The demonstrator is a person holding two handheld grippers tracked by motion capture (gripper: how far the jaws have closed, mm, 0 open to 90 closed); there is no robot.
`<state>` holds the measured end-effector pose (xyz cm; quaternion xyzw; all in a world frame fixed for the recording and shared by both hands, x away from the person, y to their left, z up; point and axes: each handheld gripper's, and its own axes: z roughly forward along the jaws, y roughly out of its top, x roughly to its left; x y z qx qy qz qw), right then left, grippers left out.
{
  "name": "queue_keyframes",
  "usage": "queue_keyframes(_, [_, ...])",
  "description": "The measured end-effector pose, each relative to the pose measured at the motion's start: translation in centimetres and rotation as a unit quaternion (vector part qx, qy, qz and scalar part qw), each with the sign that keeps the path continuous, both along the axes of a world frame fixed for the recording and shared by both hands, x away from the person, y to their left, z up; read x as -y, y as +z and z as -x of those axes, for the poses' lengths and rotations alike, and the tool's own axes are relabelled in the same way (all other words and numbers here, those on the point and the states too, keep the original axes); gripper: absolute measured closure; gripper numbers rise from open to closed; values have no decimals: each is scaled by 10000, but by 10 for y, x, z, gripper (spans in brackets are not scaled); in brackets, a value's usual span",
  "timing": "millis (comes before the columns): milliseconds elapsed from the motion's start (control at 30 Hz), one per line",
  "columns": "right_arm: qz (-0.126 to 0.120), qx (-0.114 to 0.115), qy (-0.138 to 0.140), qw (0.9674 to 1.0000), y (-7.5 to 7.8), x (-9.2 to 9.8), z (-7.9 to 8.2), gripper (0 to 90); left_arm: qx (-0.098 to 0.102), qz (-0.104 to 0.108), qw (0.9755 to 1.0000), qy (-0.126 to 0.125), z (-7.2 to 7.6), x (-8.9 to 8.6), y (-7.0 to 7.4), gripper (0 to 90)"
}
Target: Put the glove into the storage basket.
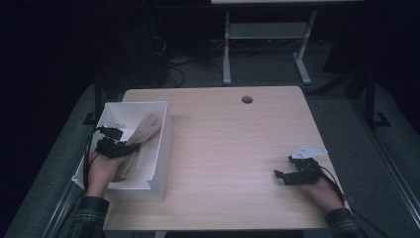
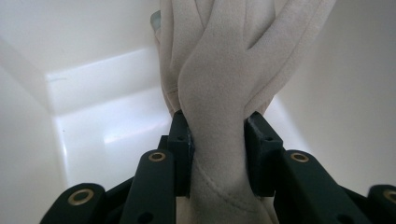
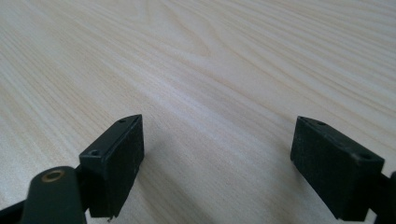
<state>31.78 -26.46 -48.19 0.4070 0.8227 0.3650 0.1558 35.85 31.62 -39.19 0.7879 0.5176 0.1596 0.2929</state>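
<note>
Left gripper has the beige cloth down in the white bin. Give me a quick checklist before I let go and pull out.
1. Grip: left gripper has its jaws pressed on the beige cloth - ok.
2. Cloth inside the white bin: the high view shows it lying within the walls - ok.
3. Cloth resting on the bin floor: hidden beneath the fabric - cannot tell.
4. Cloth snagged on a jaw: cannot tell.
5. Right gripper: jaws open, nothing between them, over the wooden table, well away from the bin - ok.
</note>
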Motion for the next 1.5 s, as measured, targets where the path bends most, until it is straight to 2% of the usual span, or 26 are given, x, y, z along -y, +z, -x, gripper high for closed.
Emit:
queue_keyframes(200, [0,1,0,10000,0,0,0,170,-193,-112,9997,15,-4,4,-20,656])
queue_keyframes(333, [1,1,0,10000,0,0,0,170,-311,-222,9993,-44,-6,8,-26,616])
queue_keyframes(467, [1,2,0,10000,0,0,0,170,-513,-296,9982,-109,-9,9,-31,501])
queue_keyframes(533, [0,1,1,10000,0,0,0,170,-496,-354,9980,-158,-9,10,-32,464])
queue_keyframes(700, [0,0,0,10000,0,0,0,170,-405,-175,9989,-178,-8,8,-27,320])
queue_keyframes(800, [0,2,0,10000,0,0,0,170,-364,-54,9992,-161,-7,6,-21,244])
queue_keyframes(900, [1,-1,0,10000,0,0,0,170,-274,25,9993,-239,-5,7,-9,185])
queue_keyframes(1167, [0,-1,-2,10000,0,0,0,170,133,259,9988,-397,-5,18,37,159])
queue_keyframes(1300, [1,-1,-2,10000,0,0,0,170,309,402,9971,-562,-5,30,57,156])
queue_keyframes(1500, [2,3,-1,10000,0,0,0,170,500,649,9924,-917,-3,62,74,154])
